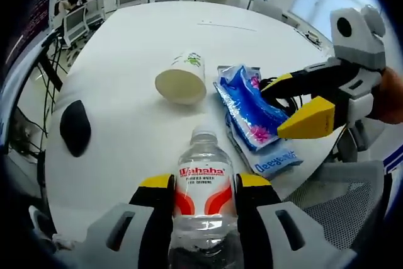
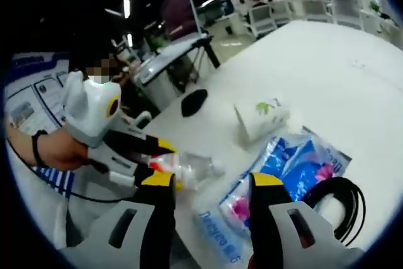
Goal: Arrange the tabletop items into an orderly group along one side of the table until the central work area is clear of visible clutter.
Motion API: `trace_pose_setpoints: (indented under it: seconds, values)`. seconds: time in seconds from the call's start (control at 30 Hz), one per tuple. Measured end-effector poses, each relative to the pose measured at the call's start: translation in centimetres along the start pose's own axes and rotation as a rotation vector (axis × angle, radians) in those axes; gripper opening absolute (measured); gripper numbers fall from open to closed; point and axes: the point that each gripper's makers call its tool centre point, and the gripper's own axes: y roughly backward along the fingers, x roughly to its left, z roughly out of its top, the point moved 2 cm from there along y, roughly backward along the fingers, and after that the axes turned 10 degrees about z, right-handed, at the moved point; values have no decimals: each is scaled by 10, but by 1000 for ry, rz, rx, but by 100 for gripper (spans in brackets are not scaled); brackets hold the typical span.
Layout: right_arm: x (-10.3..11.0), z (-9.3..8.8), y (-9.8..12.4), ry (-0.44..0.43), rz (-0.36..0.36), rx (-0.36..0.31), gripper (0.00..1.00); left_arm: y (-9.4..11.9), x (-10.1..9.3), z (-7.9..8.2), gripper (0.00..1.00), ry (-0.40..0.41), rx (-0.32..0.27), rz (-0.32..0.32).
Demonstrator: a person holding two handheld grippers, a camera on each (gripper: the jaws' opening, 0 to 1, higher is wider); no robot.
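— Bottle (image 1: 203, 201) first: where does it sit?

— Clear water bottle with a red and white label, upright between the yellow-tipped jaws of the left gripper (image 1: 204, 184), which press its sides. It stands at the near edge of the white table (image 1: 126, 55).

— And the rest of the clutter?

— A paper cup (image 1: 182, 79) lies on its side just beyond the bottle, mouth toward the camera. Beside it, blue plastic packets (image 1: 252, 114) lie overlapping near the table's edge. A black mouse (image 1: 75, 126) rests well apart, off to the other side.

— The right gripper?

— In its own view the right gripper (image 2: 206, 184) hovers over the packets (image 2: 296, 165), jaws spread, nothing between them. A black cable coil (image 2: 337, 203) lies just beside the packets; the cup (image 2: 261, 120) and mouse (image 2: 193, 101) are farther off.

— Does it touch the packets?

— Seen from the left gripper view, its tips seem to hang just above them; contact is hard to judge.
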Motion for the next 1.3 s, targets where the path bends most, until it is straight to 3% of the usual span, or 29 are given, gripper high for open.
trace_pose_setpoints:
  seconds: [0.17,0.23,0.43,0.87,1.3]
  values:
    - [-6,-4,-18,-86,15,34,37,0,-1,-1,38,8,-1,-4]
    - [-3,-8,-23,-157,27,58,37,-1,-1,-1,38,12,-2,-5]
    - [-6,-8,-36,-264,1,54,34,-4,-1,0,38,15,-3,-7]
    - [-10,-12,-52,-335,-18,76,33,-9,0,-4,38,18,20,-23]
    - [-15,-11,-61,-421,-40,54,31,-12,2,-4,38,22,38,-21]
